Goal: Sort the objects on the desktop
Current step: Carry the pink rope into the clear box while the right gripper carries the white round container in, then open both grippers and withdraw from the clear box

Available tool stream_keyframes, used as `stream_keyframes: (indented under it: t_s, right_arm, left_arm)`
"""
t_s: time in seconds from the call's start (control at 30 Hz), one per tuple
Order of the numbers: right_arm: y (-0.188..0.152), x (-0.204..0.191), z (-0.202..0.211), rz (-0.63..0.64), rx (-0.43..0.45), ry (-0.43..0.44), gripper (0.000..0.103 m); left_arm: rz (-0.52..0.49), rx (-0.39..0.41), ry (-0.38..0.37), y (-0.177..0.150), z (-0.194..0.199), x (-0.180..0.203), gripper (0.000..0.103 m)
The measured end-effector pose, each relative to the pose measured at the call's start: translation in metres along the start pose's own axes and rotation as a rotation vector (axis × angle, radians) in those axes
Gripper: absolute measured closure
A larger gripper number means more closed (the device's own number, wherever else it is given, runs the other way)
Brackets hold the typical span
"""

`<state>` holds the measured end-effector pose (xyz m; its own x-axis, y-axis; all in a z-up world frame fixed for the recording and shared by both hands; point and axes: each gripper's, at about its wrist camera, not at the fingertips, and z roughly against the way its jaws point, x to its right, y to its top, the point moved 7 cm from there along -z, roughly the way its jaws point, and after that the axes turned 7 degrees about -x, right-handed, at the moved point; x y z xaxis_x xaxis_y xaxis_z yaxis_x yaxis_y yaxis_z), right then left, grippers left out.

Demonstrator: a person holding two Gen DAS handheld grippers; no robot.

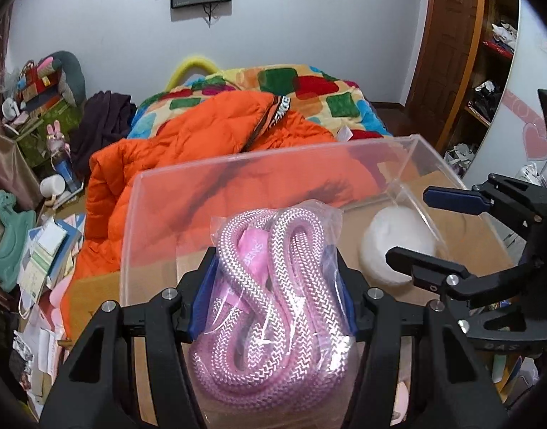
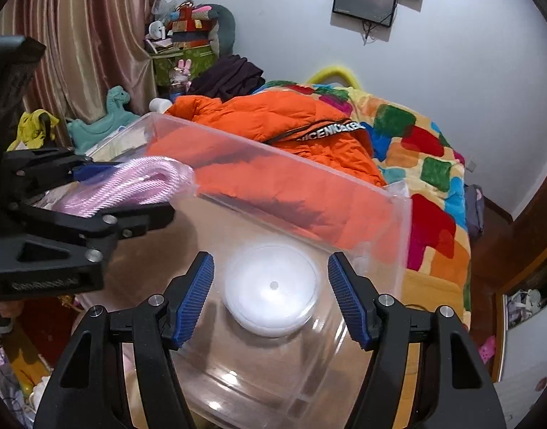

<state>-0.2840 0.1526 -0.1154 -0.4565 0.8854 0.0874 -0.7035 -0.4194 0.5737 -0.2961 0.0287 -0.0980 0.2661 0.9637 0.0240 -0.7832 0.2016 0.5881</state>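
A clear bag of coiled pink rope fills the left wrist view, and my left gripper is shut on it, blue pads pressing both sides. It hangs at the near left of a clear plastic box. A white round disc lies on the box floor at the right. My right gripper stands open just above the disc, with a gap between each pad and it. The right wrist view shows the left gripper and rope bag at the box's left.
The box rests on a brown cardboard surface. Behind it is a bed with an orange padded jacket and a colourful blanket. Books, papers and toys crowd the left. Shelves stand at the right.
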Motion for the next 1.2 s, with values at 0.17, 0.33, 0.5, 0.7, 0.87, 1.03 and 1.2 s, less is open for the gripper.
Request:
stream_keyframes:
  t_s: [0.17,0.33,0.5,0.7,0.87,1.03,1.2]
  right_arm:
    - [-0.002,-0.001,-0.002,-0.006,-0.009,0.012,0.040]
    - [-0.003,-0.004,0.000,0.013,-0.003,-0.015,0.035]
    - [0.000,-0.011,0.030,0.057,0.093,-0.091,0.030]
    - [0.006,-0.016,0.085,0.062,0.230,-0.136,0.023]
    - [0.008,-0.015,0.125,0.010,0.305,-0.116,0.013]
    - [-0.003,-0.015,0.160,-0.006,0.376,-0.142,0.006]
    - [-0.023,-0.016,0.172,-0.025,0.400,-0.156,0.005]
  left_arm:
    - [-0.022,0.003,0.027,-0.005,0.001,0.004,0.046]
    - [-0.040,-0.003,0.049,-0.009,0.002,0.006,0.044]
    - [-0.052,0.057,0.100,-0.006,0.028,0.006,0.028]
    - [-0.097,0.200,0.165,-0.001,0.084,0.010,0.013]
    - [-0.081,0.263,0.185,-0.001,0.119,0.006,0.009]
    - [-0.042,0.281,0.165,-0.014,0.144,-0.004,0.007]
    - [-0.023,0.282,0.188,-0.034,0.155,-0.012,0.006]
